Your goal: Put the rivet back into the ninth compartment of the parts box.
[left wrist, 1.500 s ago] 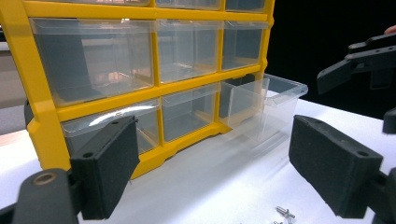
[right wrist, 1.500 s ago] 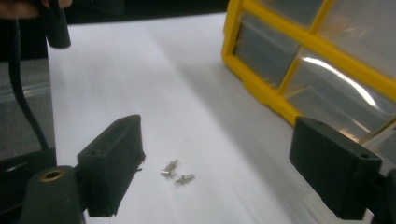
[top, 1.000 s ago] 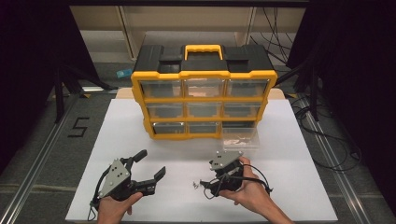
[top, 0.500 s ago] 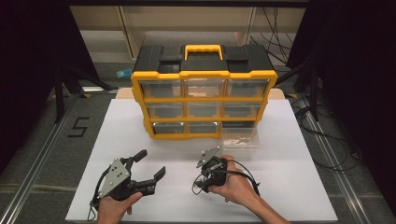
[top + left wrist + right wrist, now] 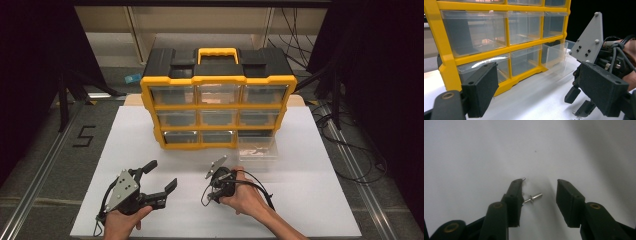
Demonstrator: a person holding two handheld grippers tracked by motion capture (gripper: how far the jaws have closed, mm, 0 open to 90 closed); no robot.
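On the white surface (image 5: 320, 200), at the left, the left gripper (image 5: 159, 181) rests with its jaws spread wide and empty. To its right, the right gripper (image 5: 539, 195) points down, jaws released around a small metal pin (image 5: 533, 198), which lies against the left jaw, below the yellow drawer organizer (image 5: 217, 97).

Drawer cabinet at the back of the table, both grippers in front of it.

The drawer cabinet (image 5: 217, 97) stands on the far middle of the table (image 5: 320, 165), and one pulled-out drawer (image 5: 257, 149) rests on the table just before the cabinet's lower right corner. Nearer the person, the left gripper (image 5: 156, 176) lies left of the right gripper (image 5: 210, 192), the two well apart. A small bolt (image 5: 532, 198) lies on the table between the right gripper's spread jaws (closer to one jaw, with further small bits beside that jaw, too small to tell).
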